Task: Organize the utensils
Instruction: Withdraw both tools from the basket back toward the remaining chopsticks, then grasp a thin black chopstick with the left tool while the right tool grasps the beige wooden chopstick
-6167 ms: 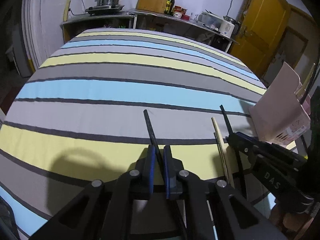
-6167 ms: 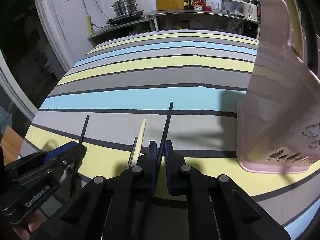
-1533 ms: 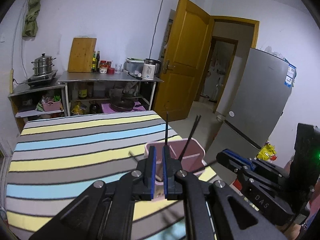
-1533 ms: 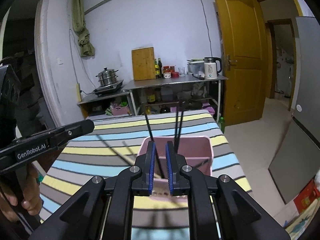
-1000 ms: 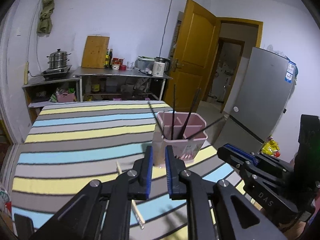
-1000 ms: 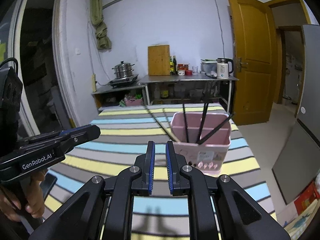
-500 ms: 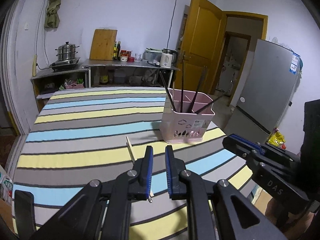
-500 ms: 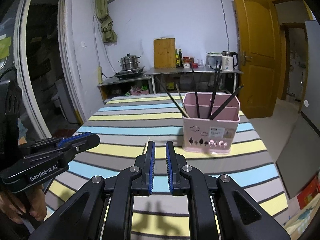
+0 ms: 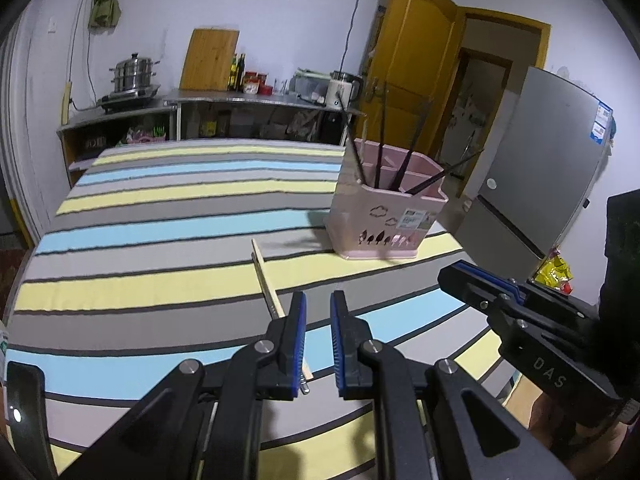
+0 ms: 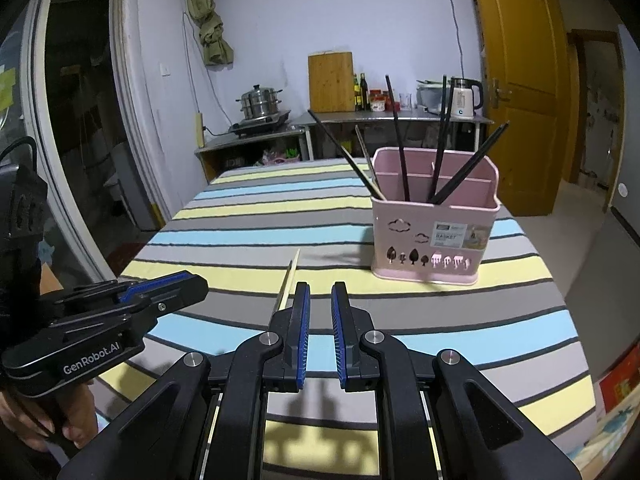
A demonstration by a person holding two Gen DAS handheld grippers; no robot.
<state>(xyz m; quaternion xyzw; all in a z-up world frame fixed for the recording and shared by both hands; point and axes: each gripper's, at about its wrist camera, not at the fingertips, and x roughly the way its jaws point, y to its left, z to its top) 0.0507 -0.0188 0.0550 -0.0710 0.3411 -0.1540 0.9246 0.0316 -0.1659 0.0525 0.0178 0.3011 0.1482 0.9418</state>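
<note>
pink utensil basket [image 10: 434, 236] with dark chopsticks [image 10: 440, 140], pale chopstick [image 10: 289, 278] on striped tablecloth [image 10: 248, 248]

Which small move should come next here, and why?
Probably lower the left gripper onto the pale wooden chopstick and close the fingers on it. It lies alone on the striped cloth, while the dark chopsticks already stand in the pink basket; both grippers hold nothing.

Chopsticks [image 10: 402, 152] in basket [image 10: 432, 236], one chopstick [image 10: 289, 280] on table [image 10: 240, 224]
</note>
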